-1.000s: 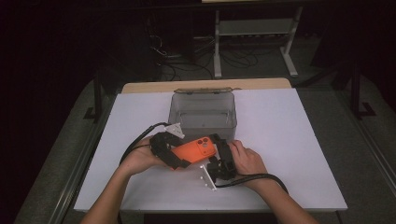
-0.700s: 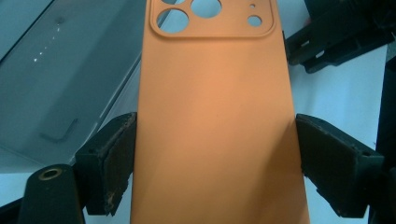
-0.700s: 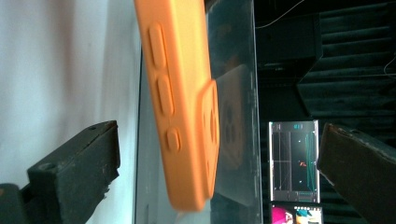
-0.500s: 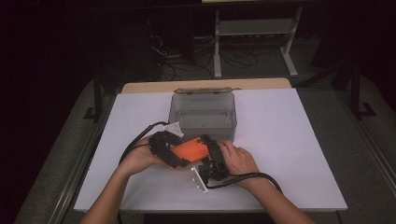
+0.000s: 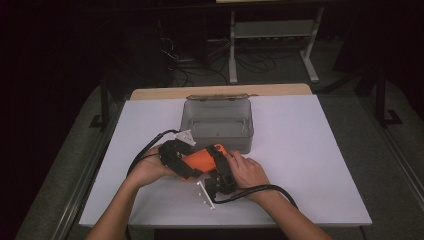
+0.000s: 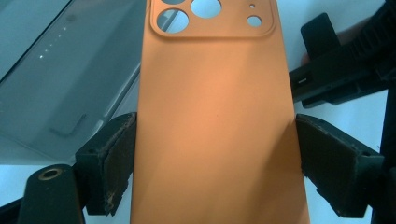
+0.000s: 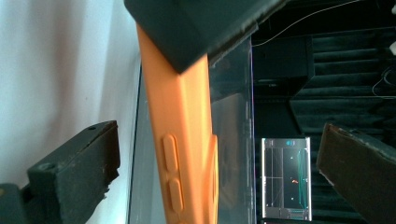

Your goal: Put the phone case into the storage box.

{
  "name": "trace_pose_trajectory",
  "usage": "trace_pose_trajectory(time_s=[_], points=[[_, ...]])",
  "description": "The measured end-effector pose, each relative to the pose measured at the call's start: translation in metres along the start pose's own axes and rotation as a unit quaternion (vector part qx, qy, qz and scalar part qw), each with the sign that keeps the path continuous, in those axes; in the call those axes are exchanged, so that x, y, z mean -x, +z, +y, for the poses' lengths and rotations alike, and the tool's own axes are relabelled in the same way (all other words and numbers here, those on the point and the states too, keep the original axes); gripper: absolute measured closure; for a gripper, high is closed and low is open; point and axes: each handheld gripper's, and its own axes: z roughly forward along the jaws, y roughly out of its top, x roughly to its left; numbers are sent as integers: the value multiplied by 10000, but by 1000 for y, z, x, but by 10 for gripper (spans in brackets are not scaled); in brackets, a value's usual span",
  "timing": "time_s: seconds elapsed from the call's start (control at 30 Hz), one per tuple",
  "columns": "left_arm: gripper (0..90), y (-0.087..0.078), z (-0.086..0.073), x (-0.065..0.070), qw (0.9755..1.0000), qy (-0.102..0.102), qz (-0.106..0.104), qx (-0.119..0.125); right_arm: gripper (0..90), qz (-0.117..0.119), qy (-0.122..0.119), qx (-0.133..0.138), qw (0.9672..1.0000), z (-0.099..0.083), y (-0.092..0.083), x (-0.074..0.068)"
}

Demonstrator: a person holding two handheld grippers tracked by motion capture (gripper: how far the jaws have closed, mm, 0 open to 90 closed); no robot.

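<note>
While clamped by its two long edges between the pads point(image 6: 122, 154) of the left gripper point(image 5: 172, 152), orange phone case point(image 6: 217, 121) held back-side up, camera cutouts at the far end, just in front of the clear plastic box point(image 5: 218, 122). Seen from above as an orange slab point(image 5: 200, 159) lying level over the white counter point(image 5: 310, 150), between both hands, near the box's front wall. Left jaws clenched on the case, one pad pressed to each long side.

Seen edge-on through the right gripper view, side buttons facing the camera, standing between the right gripper's point(image 5: 220, 172) two jaws with clear space on either side; those jaws released, pressing on nothing. Black block of the left gripper covering the case's upper end there.

Box open-topped, set toward the counter's far edge. Cables trailing from both grippers back across the counter.
</note>
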Motion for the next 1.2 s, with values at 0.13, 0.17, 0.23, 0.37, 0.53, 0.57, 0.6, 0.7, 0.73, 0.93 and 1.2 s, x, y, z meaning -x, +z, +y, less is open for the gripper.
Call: trace_pose_trajectory(time_s=[0.13,0.17,0.23,0.37,0.53,0.57,0.6,0.7,0.73,0.93,1.2], points=[[163,0,0,0,10000,-12,22,-10,0,-23,-53,35,10000,2,-1,-1],[163,-1,0,0,10000,-5,20,-21,0,-29,-68,40,10000,3,-1,-2],[163,-1,0,0,10000,-13,15,-8,0,-38,-59,35,10000,3,-1,-2],[163,-1,0,1,10000,-9,17,-17,0,-46,-76,39,10000,3,0,-4],[163,-1,0,1,10000,-14,16,-26,0,-61,-90,42,9999,4,0,-5],[163,0,0,1,10000,-3,13,-25,0,-74,-102,35,9999,3,0,-5],[163,0,0,1,10000,5,11,-29,0,-86,-87,31,9999,4,0,-5],[163,0,0,1,10000,0,10,-29,30,-89,-122,46,9999,4,-1,-5],[163,0,1,1,10000,5,15,-30,37,-110,-138,59,9998,4,-2,-5],[163,0,1,1,10000,-1,7,-24,62,-122,-146,66,9998,5,-3,-6],[163,-1,1,1,10000,-27,25,-30,134,-146,-218,84,9996,6,-4,-7]])
